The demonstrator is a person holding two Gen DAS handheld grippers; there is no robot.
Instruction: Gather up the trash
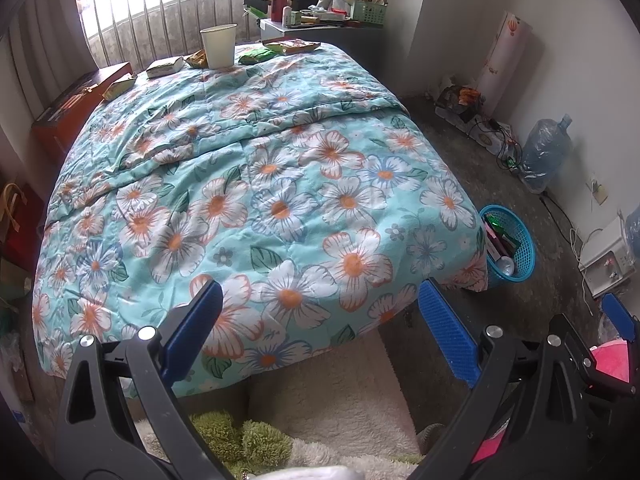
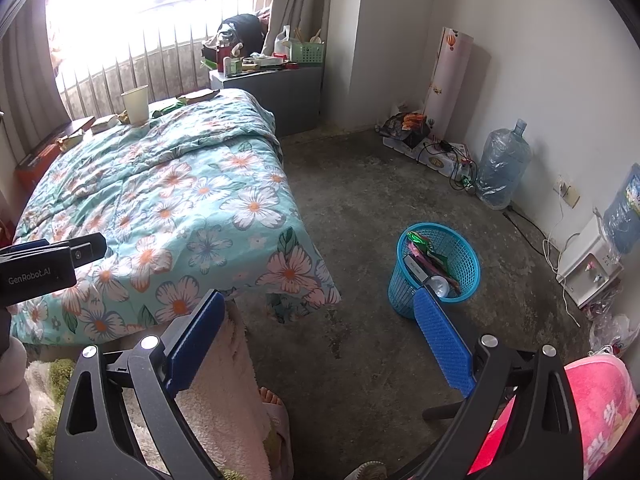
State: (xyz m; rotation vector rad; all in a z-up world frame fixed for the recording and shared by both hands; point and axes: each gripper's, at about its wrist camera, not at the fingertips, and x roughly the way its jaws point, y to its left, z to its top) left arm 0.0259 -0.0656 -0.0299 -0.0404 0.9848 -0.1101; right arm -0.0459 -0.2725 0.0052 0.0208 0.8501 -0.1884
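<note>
A white paper cup (image 1: 218, 45) stands at the far end of the floral bed (image 1: 256, 200), among several snack wrappers: yellow ones (image 1: 119, 87), a pale one (image 1: 165, 66), a green one (image 1: 258, 55). A blue mesh trash basket (image 2: 438, 266) sits on the floor right of the bed and holds wrappers; the left wrist view shows the basket (image 1: 507, 249) too. My left gripper (image 1: 320, 332) hangs open over the bed's near edge, holding nothing. My right gripper (image 2: 320, 340) is open above the floor, near the basket, with nothing in it.
A grey side table (image 2: 276, 92) crowded with bottles and a green basket stands beyond the bed. Water jugs (image 2: 502, 168), cables and a white dispenser (image 2: 588, 268) line the right wall. A pink cushion (image 2: 604, 412) is at lower right, and a person's slippered foot (image 2: 274, 404) lies below.
</note>
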